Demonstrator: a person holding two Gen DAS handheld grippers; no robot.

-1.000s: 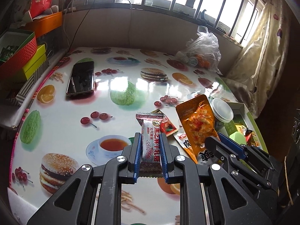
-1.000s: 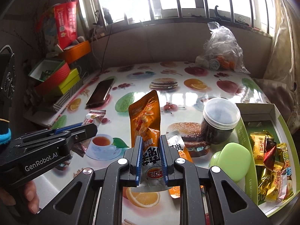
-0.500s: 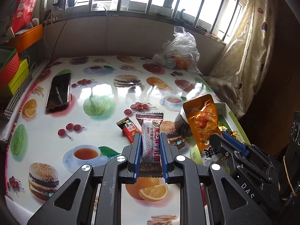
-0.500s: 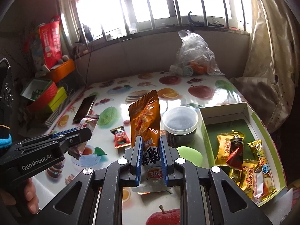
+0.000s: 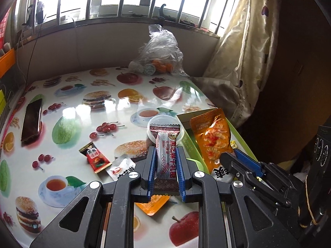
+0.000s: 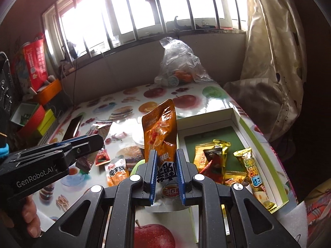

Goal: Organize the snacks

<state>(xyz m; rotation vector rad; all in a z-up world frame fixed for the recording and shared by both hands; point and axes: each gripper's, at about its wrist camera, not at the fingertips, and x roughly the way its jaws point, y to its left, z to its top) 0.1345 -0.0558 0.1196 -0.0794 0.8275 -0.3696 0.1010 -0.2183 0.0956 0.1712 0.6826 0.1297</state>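
Observation:
My left gripper (image 5: 165, 165) is shut on a white-and-maroon candy bar (image 5: 165, 150), held upright above the table. My right gripper (image 6: 165, 165) is shut on the lower end of an orange snack packet (image 6: 160, 132), which also stands upright. In the right wrist view the packet hangs just left of an open green-floored box (image 6: 233, 115) that holds several wrapped snacks (image 6: 217, 161). The left gripper (image 6: 89, 144) shows at the left of that view, the right gripper (image 5: 233, 161) at the right of the left wrist view. A red packet (image 5: 95, 159) and a white sachet (image 5: 120, 168) lie loose on the table.
A clear lidded tub (image 5: 163, 122) stands just left of the box wall (image 5: 191, 146). A phone (image 5: 31, 119) lies at the table's left edge, and a plastic bag (image 5: 159, 57) sits at the back. Stacked boxes (image 6: 35, 115) line the left side; a curtain (image 6: 269, 62) hangs on the right.
Both grippers have moved right across the table with their snacks, bringing the box closer. The phone and left-hand boxes have slid toward the left edge of view.

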